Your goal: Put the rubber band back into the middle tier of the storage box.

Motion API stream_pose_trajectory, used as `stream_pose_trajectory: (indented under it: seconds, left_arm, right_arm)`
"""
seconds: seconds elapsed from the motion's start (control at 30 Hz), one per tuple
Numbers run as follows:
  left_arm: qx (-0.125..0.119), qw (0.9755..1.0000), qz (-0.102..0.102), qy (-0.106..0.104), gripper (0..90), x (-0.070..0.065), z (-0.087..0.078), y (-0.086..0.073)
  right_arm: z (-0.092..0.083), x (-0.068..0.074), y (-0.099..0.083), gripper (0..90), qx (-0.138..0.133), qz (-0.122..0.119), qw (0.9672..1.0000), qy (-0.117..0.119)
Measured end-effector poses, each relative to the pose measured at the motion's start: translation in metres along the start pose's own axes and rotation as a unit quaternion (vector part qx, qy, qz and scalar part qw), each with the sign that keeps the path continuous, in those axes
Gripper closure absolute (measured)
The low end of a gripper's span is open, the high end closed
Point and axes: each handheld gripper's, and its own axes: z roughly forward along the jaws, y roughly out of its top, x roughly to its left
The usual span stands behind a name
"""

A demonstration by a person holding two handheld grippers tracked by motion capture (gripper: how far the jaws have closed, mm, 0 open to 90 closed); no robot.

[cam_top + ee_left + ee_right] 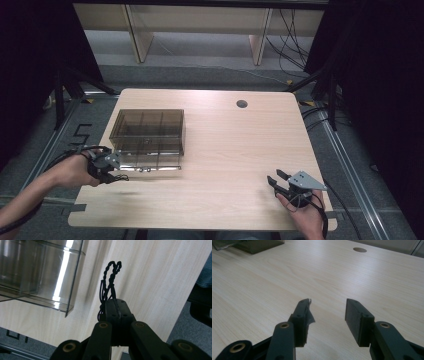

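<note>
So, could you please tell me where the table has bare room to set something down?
The wood between the smoky box and the right tongs is bare, up to the round hole. It is crowded at the box's front left corner, where the left tongs grip a black cord.

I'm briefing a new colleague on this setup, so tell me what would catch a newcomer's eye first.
First comes the smoky transparent compartment box on the left part of the pale wooden table. Next, the left tongs beside the box's near corner, shut on a twisted black cord that loops out past their tips. Last, the right tongs near the table's front right, standing open over bare wood.
</note>
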Motion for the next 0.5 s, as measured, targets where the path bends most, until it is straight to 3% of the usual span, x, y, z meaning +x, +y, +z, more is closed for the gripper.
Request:
stream_pose_trajectory:
  seconds: [0.43, 0.47, 0.5]
  left_arm:
    - [0.000, 0.9999, 0.001, 0.017, 89.5, 0.016, -0.014, 0.008]
    - [0.002, 0.9998, 0.002, 0.018, 89.5, 0.017, -0.015, 0.009]
    - [0.003, 0.9998, 0.001, 0.019, 89.4, 0.019, -0.015, 0.010]
  right_arm:
    - [0.000, -0.001, -0.001, 55.6, -0.001, -0.002, 1.0000, 0.000]
    - [-0.001, 0.003, -0.001, 55.7, 0.006, 0.016, 0.9998, -0.003]
    - [-0.001, 0.002, -0.001, 55.7, 0.004, 0.011, 0.9999, -0.002]
